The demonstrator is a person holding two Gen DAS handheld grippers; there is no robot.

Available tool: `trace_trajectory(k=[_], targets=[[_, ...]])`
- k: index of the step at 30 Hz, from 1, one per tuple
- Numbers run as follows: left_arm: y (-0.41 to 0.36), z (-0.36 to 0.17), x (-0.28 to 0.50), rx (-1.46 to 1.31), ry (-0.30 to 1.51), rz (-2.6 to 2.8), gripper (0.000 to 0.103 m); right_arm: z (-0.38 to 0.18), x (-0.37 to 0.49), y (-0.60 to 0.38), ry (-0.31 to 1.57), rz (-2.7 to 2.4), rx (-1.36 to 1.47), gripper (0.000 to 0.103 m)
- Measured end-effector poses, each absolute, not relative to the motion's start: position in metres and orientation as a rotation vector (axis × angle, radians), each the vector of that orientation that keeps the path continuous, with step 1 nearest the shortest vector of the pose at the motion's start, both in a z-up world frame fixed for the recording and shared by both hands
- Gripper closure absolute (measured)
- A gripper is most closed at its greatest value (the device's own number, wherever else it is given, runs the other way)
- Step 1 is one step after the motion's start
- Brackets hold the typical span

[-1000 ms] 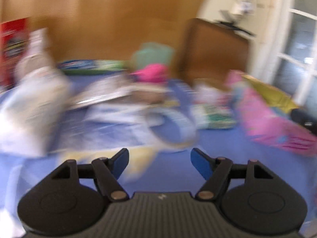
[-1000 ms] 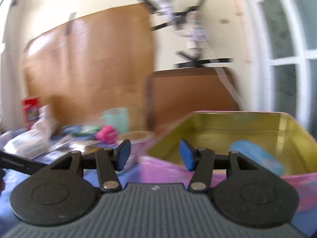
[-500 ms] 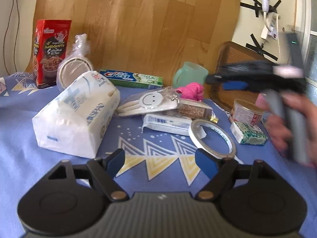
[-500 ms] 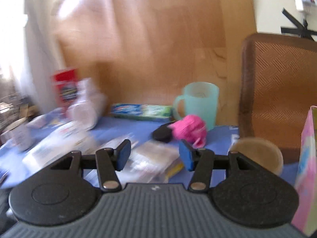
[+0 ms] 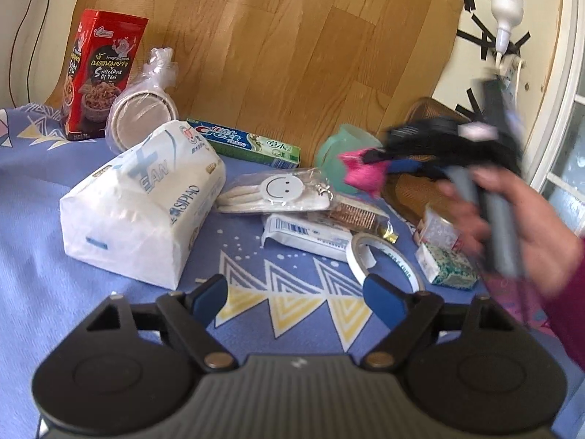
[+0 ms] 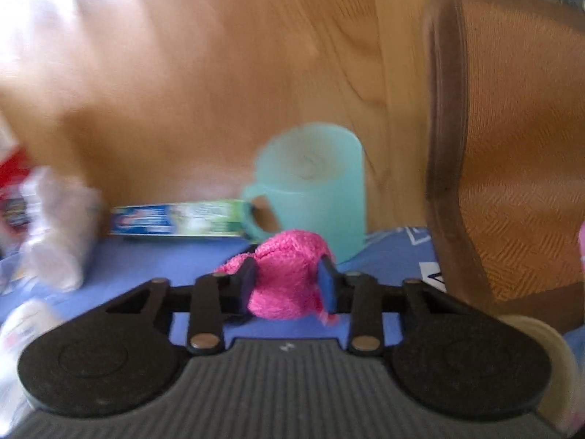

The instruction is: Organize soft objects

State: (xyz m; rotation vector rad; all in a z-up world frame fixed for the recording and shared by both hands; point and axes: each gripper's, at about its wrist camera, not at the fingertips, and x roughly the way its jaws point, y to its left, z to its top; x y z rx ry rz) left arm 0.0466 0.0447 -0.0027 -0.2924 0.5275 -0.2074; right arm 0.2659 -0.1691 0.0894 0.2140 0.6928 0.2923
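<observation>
Half a second on, the right gripper [image 6: 287,287] has travelled from hovering short of the fuzzy pink knitted bundle [image 6: 287,285] to straddling it, blue pads pressed into its sides in a pinch, while the left gripper [image 5: 294,298] holds roughly where it was, jaws spread wide over the blue patterned tablecloth [image 5: 44,226] and gripping nothing. From the right wrist, the bundle sits between the pads just in front of the translucent mint-green plastic mug [image 6: 310,179], with the blue-and-green toothpaste box [image 6: 179,219] to its left; blur makes it hard to say whether the bundle is off the cloth yet. The yarn looks loose and compressible, so the hold may catch only outer strands and slip on the lift, and a hasty swing could knock the mug over. Only the left wrist view shows the wider spread: the white plastic-wrapped tissue pack [image 5: 146,201], the smiley-face packet of white items [image 5: 278,192], the roll of clear tape [image 5: 380,259] and the person's right hand [image 5: 512,226] on the tool's handle. Only the right view shows the pads' actual contact with the yarn.
</observation>
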Motion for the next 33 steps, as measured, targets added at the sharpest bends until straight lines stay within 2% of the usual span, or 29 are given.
trace_trajectory(k=[4, 9, 14, 15, 18, 19, 22, 23, 24, 25, 26, 33], targets=[[0.052, 0.0, 0.042, -0.349, 0.518, -0.257, 0.019, 0.104, 0.177, -0.193, 0.615, 0.433, 0.159, 0.066], [0.048, -0.003, 0.035, -0.477, 0.582, -0.38, 0.021, 0.09, 0.056, -0.22, 0.585, 0.545, 0.051, 0.066], [-0.002, 0.012, 0.02, -0.373, 0.609, -0.528, 0.024, 0.066, -0.015, -0.214, 0.549, 0.543, -0.124, 0.062], [-0.012, 0.014, 0.018, -0.349, 0.617, -0.546, 0.024, 0.062, -0.022, -0.214, 0.543, 0.538, -0.13, 0.063], [-0.036, 0.016, 0.016, -0.295, 0.655, -0.577, 0.024, 0.054, -0.028, -0.216, 0.549, 0.55, -0.105, 0.051], [-0.044, 0.015, 0.016, -0.274, 0.669, -0.58, 0.025, 0.051, -0.028, -0.214, 0.553, 0.545, -0.1, 0.051], [-0.063, 0.01, 0.019, -0.238, 0.721, -0.601, 0.043, 0.043, -0.023, -0.213, 0.564, 0.547, -0.084, 0.051], [-0.068, 0.01, 0.021, -0.249, 0.737, -0.612, 0.045, 0.043, -0.021, -0.214, 0.565, 0.55, -0.069, 0.051], [-0.072, 0.012, 0.019, -0.242, 0.733, -0.602, 0.045, 0.04, -0.022, -0.214, 0.569, 0.551, -0.052, 0.053], [-0.078, 0.017, 0.018, -0.224, 0.718, -0.612, 0.047, 0.04, -0.02, -0.216, 0.57, 0.548, -0.034, 0.062], [-0.084, 0.023, 0.017, -0.206, 0.7, -0.631, 0.047, 0.041, -0.021, -0.22, 0.558, 0.529, -0.018, 0.065], [-0.163, 0.07, 0.026, -0.038, 0.58, -0.742, 0.049, 0.064, -0.027, -0.268, 0.377, 0.37, 0.071, 0.065]])
